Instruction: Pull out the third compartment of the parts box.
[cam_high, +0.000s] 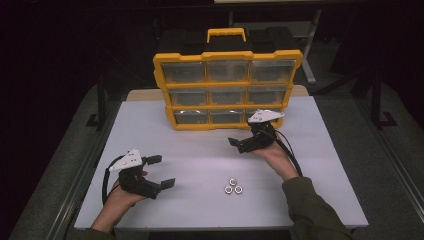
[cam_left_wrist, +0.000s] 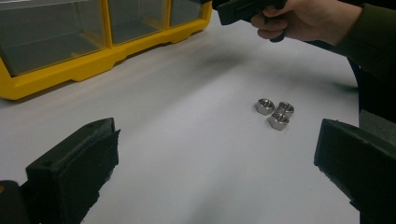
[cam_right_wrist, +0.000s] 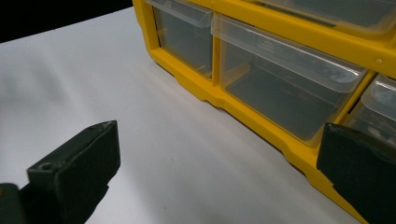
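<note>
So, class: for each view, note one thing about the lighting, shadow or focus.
High view: the table is brightly lit, the surroundings nearly black. Left gripper view: a soft shadow lies on the table under the right gripper; the nuts are sharp. Right gripper view: the drawers catch pale glare; the near jaws look blurred.

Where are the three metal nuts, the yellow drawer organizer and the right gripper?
metal nuts (cam_high: 233, 187): high view, middle of the cluster.
yellow drawer organizer (cam_high: 227, 88): high view, frame bar between drawer rows.
right gripper (cam_high: 233, 142): high view, at its fingers.
</note>
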